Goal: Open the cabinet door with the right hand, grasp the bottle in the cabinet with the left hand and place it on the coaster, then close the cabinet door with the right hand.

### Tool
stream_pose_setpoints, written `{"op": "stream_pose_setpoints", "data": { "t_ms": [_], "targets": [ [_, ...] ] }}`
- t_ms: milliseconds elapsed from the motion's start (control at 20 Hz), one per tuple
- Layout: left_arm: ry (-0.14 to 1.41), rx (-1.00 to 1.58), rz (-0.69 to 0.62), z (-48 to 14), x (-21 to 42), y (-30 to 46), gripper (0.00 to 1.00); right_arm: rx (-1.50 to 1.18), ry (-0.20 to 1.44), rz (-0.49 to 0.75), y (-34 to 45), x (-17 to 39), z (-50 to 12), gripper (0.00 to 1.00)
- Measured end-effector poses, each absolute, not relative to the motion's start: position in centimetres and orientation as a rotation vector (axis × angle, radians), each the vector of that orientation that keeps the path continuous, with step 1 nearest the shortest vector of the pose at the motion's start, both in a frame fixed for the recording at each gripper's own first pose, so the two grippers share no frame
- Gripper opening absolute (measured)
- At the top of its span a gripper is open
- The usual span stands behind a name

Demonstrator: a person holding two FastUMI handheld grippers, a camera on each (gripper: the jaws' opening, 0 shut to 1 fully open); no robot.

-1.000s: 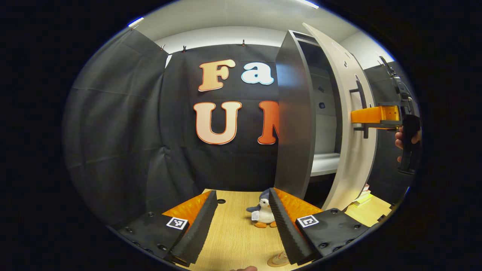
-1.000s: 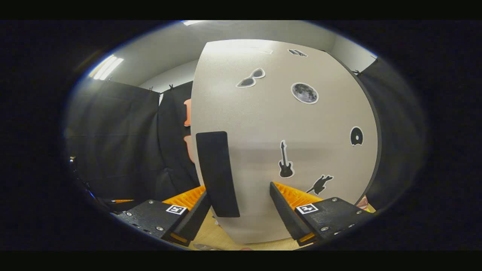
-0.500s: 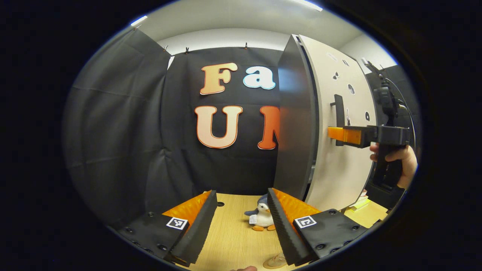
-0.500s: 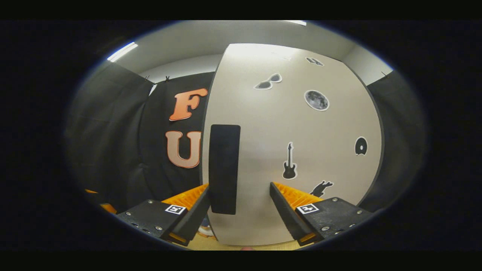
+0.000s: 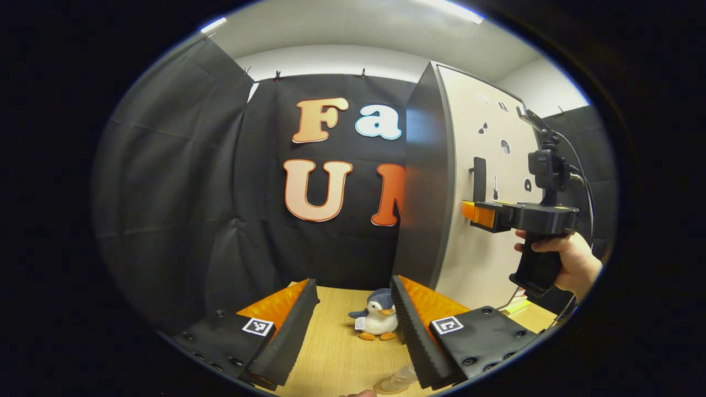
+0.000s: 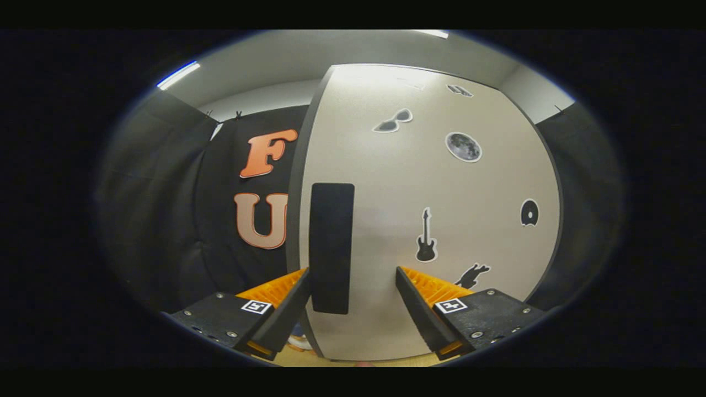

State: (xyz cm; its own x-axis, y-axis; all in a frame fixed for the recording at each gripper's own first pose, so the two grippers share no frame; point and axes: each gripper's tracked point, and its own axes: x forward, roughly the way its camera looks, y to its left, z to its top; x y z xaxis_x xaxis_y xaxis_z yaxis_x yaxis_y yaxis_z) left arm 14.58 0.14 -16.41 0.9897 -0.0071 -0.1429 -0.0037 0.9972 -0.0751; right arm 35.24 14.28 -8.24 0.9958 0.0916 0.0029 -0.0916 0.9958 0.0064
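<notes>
In the left gripper view, the left gripper (image 5: 353, 325) is being held spread and empty above the table (image 5: 336, 358), with one plush penguin (image 5: 375, 321) seen between its fingers and the top of one bottle (image 5: 398, 377) glimpsed at the near edge; whether a coaster lies beneath cannot be told. At the right, one cabinet door (image 5: 485, 187) is seen shut, and the right gripper (image 5: 479, 215) is being held against it by a hand (image 5: 573, 262). In the right gripper view, the right gripper (image 6: 353, 309) is seen spread, its left finger touching the one dark handle (image 6: 331, 248). The door is judged stiff and light; the handle is judged the best hold.
</notes>
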Motion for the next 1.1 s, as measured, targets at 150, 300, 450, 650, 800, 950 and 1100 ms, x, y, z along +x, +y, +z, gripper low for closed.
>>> {"op": "stream_pose_setpoints", "data": {
  "t_ms": [150,300,450,650,800,950,1100],
  "targets": [
    [0.133,-0.083,-0.022,-15.8,13.9,-0.1,0.89,0.012,-0.027,0.087,14.4,33.7,-7.0,0.92],
    [0.128,-0.099,-0.042,-15.1,13.0,-0.3,0.89,0.0,-0.003,0.076,14.3,30.7,-7.0,0.94],
    [0.119,-0.117,-0.074,-13.9,11.8,-0.9,0.92,-0.008,-0.003,0.051,13.8,27.0,-6.8,0.93],
    [0.1,-0.115,-0.104,-12.2,9.7,-1.3,0.87,-0.016,0.021,0.01,12.8,21.3,-6.9,0.93],
    [0.119,-0.124,-0.131,-11.8,8.1,-2.1,0.92,-0.013,0.032,-0.025,12.0,16.8,-6.4,0.93],
    [0.127,-0.136,-0.15,-10.1,6.3,-2.9,0.97,-0.022,0.042,-0.048,11.1,12.7,-5.8,0.93],
    [0.111,-0.142,-0.144,-8.7,5.4,-3.9,0.97,-0.019,0.043,-0.048,9.6,9.0,-4.9,0.94]
  ]
}}
